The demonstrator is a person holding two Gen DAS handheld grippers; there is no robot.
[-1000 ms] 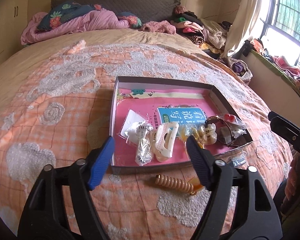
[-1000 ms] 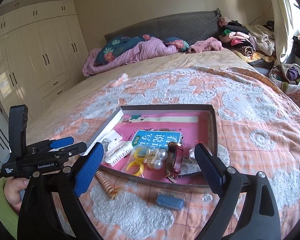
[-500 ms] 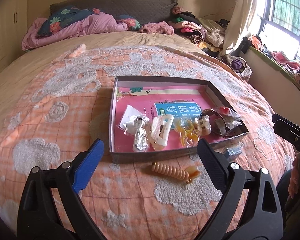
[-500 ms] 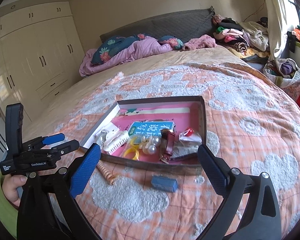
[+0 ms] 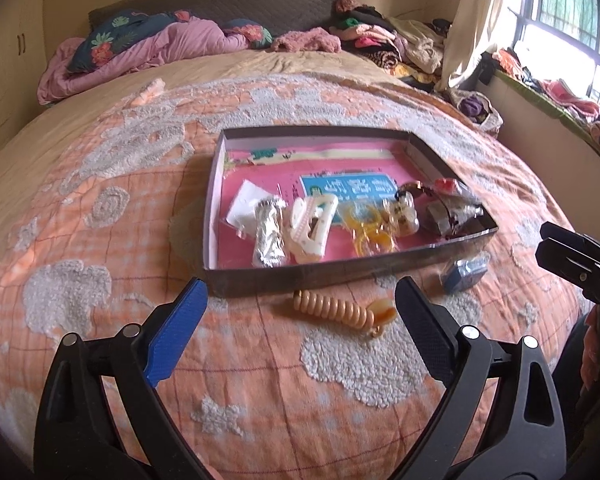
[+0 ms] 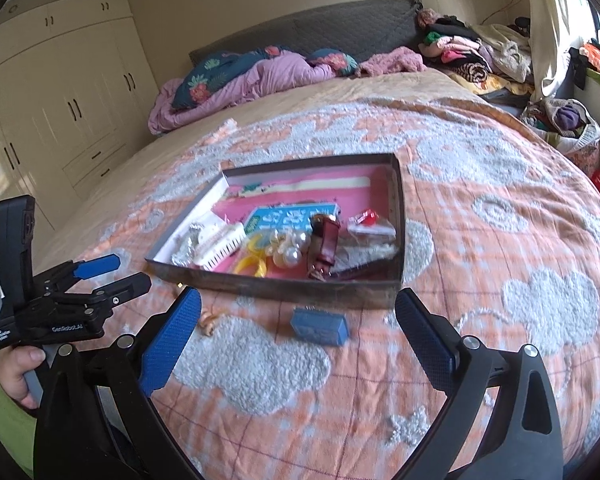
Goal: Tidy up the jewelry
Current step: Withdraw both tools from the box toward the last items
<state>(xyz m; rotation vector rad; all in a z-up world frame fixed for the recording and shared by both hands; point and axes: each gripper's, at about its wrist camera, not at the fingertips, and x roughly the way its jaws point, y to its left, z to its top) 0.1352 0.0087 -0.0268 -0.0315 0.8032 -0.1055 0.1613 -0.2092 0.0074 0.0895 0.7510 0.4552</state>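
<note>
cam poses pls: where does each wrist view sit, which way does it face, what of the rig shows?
Left wrist: on the left gripper, low over the blanket, facing the headboard; its own open fingers frame the coil tie, with the right gripper at the right edge.
Right wrist: on the right gripper, facing the same way from further right; open fingers frame the blue clip; the left gripper and hand show at left.
Shared: box, coil tie, blue clip, bed.
</note>
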